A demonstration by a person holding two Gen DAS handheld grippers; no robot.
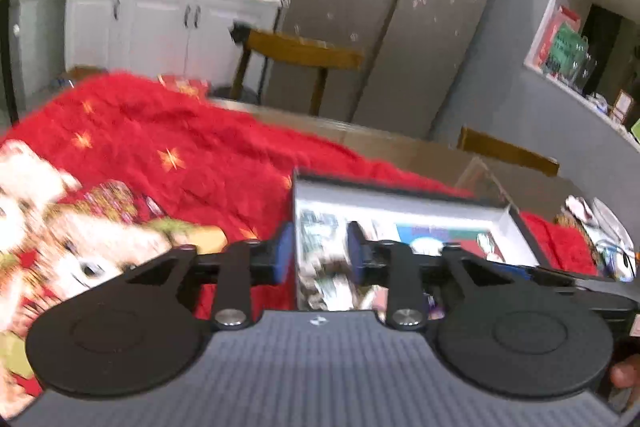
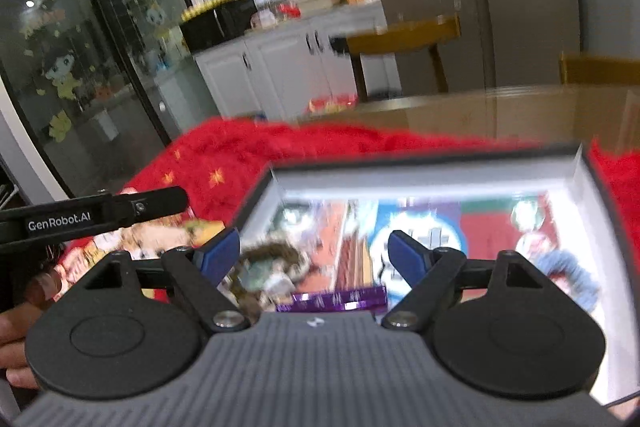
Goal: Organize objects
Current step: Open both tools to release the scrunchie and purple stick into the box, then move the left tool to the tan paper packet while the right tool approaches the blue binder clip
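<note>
1. Two grippers in view, both poised over an open box (image 2: 576, 167) with white inner walls and a dark rim.
2. Box resting on a red blanket (image 1: 168, 131) with gold stars, spread over a glass-topped table (image 2: 520, 111).
3. Inside the box: blurred colourful contents, including a purple foil wrapper (image 2: 336, 301) near the front edge, a brownish tangle (image 2: 276, 259) to the left and something blue and fuzzy (image 2: 568, 275) to the right; too smeared to name further.
4. Left gripper (image 1: 318, 251): blue pads moderately apart, straddling the left wall of the box, one pad outside it and one inside; nothing pinched between them.
5. Right gripper (image 2: 316, 255): jaws spread wide above the middle of the box, nothing between the pads, nothing held.
6. Seen from the right wrist: the left gripper's black arm at far left, with fingers (image 2: 24, 311) of the holding hand below it.
7. Behind the table: wooden chairs (image 1: 300, 51), a steel fridge (image 1: 392, 7), white cabinets (image 1: 152, 23) with a cluttered top.
</note>
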